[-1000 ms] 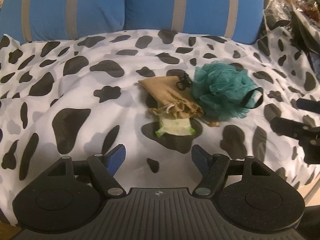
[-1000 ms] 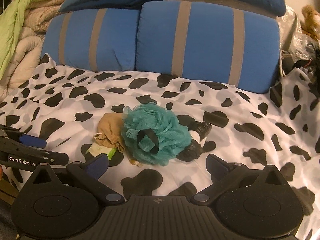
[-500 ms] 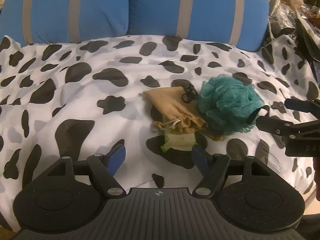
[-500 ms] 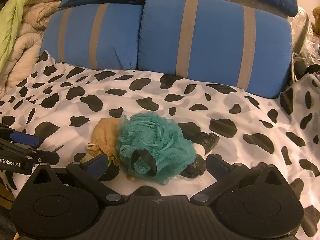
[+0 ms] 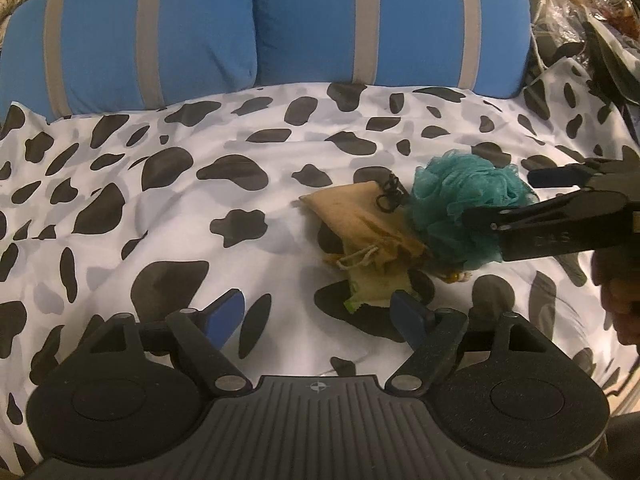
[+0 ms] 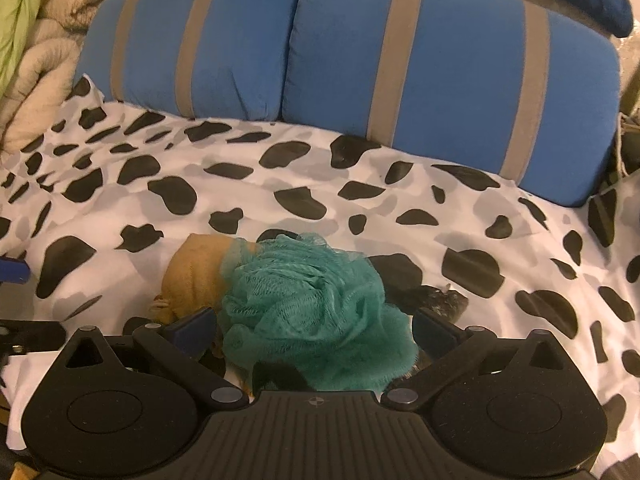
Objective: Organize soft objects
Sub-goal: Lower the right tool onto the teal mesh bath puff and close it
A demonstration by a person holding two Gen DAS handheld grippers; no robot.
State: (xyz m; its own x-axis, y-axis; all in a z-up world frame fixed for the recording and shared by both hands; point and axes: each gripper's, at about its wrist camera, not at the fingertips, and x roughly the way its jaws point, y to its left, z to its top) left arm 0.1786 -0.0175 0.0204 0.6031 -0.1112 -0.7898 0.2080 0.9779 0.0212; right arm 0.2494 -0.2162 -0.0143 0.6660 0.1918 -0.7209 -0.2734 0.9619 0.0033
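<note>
Straddling: right hand-held gripper, lower centre of its view, jaws wide apart on either side of the loofah; pads not visibly pressing it.
Left hand-held gripper: lower centre, jaws spread and just been opening, nothing between them but bedspread.
Wipes: green-edged pack just beyond the left gripper's right finger, under the pouch.
Pouch: tan, centre right, touching the loofah's left side.
Clip: black, on the pouch's far corner.
Pillows: blue, grey-striped, top of frame.
</note>
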